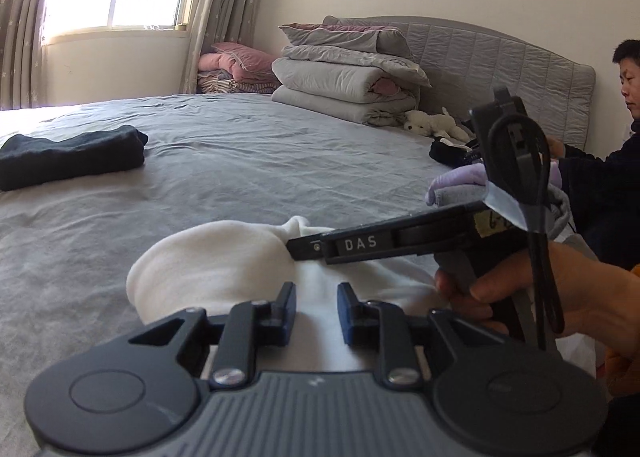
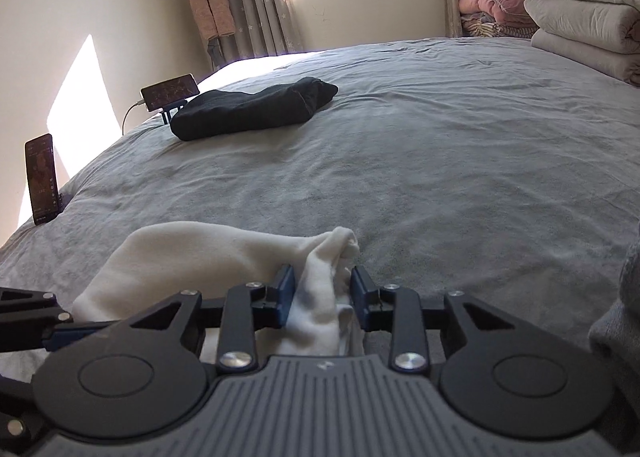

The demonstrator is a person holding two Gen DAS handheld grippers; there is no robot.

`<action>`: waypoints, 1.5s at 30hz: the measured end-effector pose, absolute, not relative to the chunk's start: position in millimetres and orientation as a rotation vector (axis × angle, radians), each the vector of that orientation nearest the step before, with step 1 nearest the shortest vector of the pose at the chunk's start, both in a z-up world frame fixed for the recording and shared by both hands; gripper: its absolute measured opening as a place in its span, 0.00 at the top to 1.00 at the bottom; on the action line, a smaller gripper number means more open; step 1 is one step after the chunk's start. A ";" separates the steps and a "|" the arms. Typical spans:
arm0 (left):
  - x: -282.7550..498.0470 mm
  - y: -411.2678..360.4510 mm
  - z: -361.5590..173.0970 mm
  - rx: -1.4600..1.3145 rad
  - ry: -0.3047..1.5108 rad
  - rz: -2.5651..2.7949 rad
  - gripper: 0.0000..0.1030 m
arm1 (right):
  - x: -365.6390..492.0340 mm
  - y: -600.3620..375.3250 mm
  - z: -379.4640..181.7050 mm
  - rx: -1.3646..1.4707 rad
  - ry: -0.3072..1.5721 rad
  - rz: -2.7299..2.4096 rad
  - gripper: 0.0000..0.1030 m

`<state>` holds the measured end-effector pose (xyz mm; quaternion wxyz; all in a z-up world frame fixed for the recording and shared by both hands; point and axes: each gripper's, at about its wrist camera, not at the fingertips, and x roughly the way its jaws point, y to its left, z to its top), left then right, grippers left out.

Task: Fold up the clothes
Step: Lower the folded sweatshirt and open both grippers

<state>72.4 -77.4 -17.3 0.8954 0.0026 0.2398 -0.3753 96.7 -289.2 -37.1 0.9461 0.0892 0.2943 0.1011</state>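
Note:
A white fleece garment lies bunched on the grey bedsheet, near the bed's front edge. My left gripper hovers just over it, open, its blue pads apart with flat white cloth showing below the gap. My right gripper, held by a hand, comes in from the right. In the right wrist view the right gripper is shut on a raised fold of the white garment, which peaks just past the fingertips. The left gripper shows at the left edge.
A folded dark garment lies further back on the bed. Stacked quilts and a plush toy sit by the headboard. Lilac and grey clothes lie beside a seated person. Two phones stand at the bed's left edge.

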 end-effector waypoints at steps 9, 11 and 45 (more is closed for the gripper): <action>72.8 -84.6 -23.9 0.029 0.447 -0.614 0.78 | 64.2 -307.1 -23.3 0.230 0.542 0.206 0.65; 72.3 -87.8 -27.3 0.057 0.445 -0.604 0.78 | 57.9 -311.3 -24.3 0.232 0.549 0.207 0.65; 9.3 -60.7 -33.8 0.126 0.531 -0.825 0.68 | 13.3 -303.7 -28.3 0.093 0.629 0.361 0.57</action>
